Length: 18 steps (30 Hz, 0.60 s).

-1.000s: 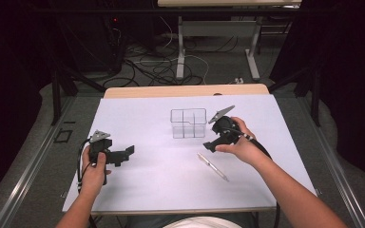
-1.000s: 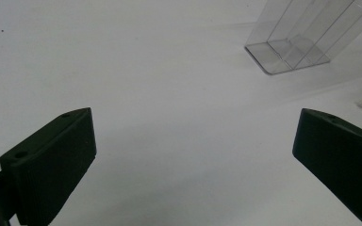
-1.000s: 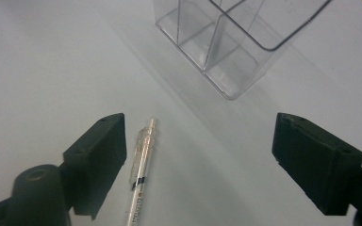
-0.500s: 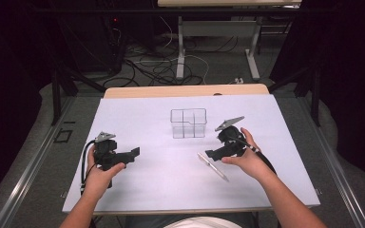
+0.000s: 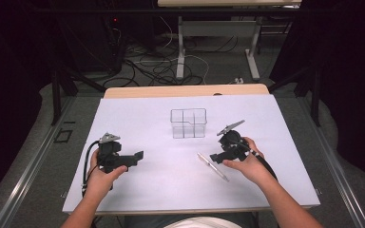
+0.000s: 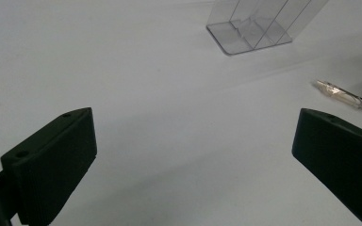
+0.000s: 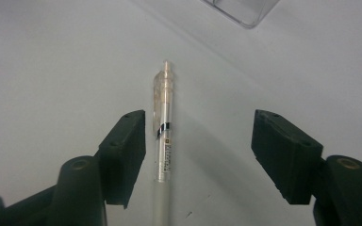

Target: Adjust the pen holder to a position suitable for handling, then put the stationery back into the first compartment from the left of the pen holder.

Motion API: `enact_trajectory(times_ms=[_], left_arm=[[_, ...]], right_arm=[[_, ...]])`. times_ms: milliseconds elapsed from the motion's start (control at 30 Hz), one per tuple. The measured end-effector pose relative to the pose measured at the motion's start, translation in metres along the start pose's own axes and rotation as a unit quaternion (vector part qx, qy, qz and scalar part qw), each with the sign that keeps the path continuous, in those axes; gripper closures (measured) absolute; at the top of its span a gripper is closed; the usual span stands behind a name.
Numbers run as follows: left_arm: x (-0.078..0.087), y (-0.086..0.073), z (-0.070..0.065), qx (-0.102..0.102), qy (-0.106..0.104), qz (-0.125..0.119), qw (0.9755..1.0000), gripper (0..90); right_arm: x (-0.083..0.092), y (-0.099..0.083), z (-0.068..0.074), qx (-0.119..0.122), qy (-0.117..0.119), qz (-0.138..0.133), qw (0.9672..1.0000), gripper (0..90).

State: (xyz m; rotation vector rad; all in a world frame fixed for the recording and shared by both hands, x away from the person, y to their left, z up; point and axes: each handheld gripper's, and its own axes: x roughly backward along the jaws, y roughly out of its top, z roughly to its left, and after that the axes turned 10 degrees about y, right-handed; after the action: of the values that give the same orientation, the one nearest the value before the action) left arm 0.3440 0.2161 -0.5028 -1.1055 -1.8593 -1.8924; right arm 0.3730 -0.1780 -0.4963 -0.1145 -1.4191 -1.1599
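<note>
Item one: pen (image 7: 164, 136), clear barrel, lying flat on the white counter (image 5: 147, 118), between the jaws of my right hand-held gripper (image 7: 198, 150) and close against the left one in the right gripper view. A dark band and a small printed label sit mid-barrel; the lettering is too small to read. The pen's lower end is cut off by the bottom edge of that view. The jaws have just been closing and stand partly apart, the pads not yet pressing on the barrel.

Item two: my left hand-held gripper (image 6: 193, 160), jaws wide, nothing between them, hovering over bare counter well apart from the pen.

Item three: clear divided box (image 5: 188, 123), standing beyond the pen toward the far side of the counter; its compartments look empty, though the transparent walls make this hard to judge.

Surroundings: cables (image 5: 157, 66) on the floor and table legs (image 5: 180, 52) beyond the counter, the rest in darkness.
</note>
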Motion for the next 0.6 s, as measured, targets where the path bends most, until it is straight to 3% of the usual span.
enact_trajectory(times_ms=[133,167,267,367,600], left_arm=[[-0.001,-0.001,0.001,0.001,0.000,0.004,1.0000,0.4],[-0.001,-0.001,0.001,0.000,0.001,0.006,1.0000,0.5],[-0.002,-0.002,0.002,-0.001,0.002,0.008,1.0000,0.8],[-0.002,-0.002,0.003,-0.005,0.007,0.008,0.9999,1.5],[-0.003,-0.003,0.004,-0.007,0.012,0.010,0.9999,1.6]], right_arm=[[-0.003,-0.002,-0.004,0.009,-0.003,-0.002,1.0000,39.8],[0.000,-0.001,-0.003,0.008,-0.005,0.035,0.9993,40.4],[-0.004,-0.003,-0.002,0.013,-0.012,0.032,0.9993,41.5],[-0.008,-0.002,0.001,0.039,-0.014,0.055,0.9976,43.6],[-0.013,-0.004,0.003,0.031,-0.020,0.085,0.9957,48.3]])
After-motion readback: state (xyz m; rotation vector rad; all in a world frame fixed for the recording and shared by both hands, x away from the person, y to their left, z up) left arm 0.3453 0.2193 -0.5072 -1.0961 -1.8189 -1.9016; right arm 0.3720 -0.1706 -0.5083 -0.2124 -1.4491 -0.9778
